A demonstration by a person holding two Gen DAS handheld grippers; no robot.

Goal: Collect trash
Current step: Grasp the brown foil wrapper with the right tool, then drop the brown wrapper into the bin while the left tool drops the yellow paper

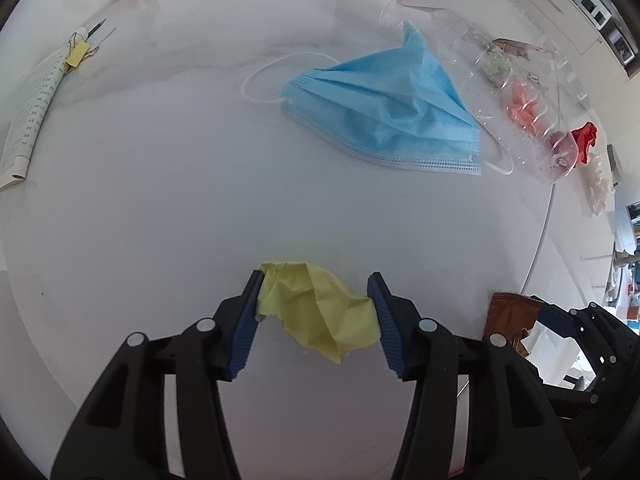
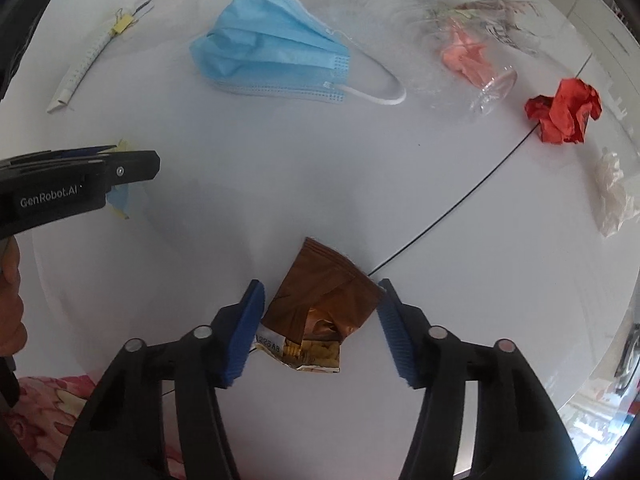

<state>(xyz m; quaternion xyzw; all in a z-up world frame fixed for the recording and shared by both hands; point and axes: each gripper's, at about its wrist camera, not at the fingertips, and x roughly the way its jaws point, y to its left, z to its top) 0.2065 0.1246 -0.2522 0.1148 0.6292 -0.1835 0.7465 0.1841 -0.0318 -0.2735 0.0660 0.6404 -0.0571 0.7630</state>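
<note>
surface: glossy white table [image 2: 280, 184], dark seam at right | left gripper [image 1: 316, 312] pinching yellow crumpled paper [image 1: 316, 316], lower centre | right gripper [image 2: 320, 320] spread around brown foil wrapper [image 2: 320, 308], lower centre, contact unclear | blue face mask [image 1: 384, 112] upper centre | clear plastic bottle [image 1: 520, 96] upper right, contents blurred | room at edges indistinct

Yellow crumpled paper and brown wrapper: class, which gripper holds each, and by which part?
The left gripper pinches the yellow crumpled paper by its two side edges. The right gripper brackets the brown wrapper; whether its fingers grip cannot be told.
</note>
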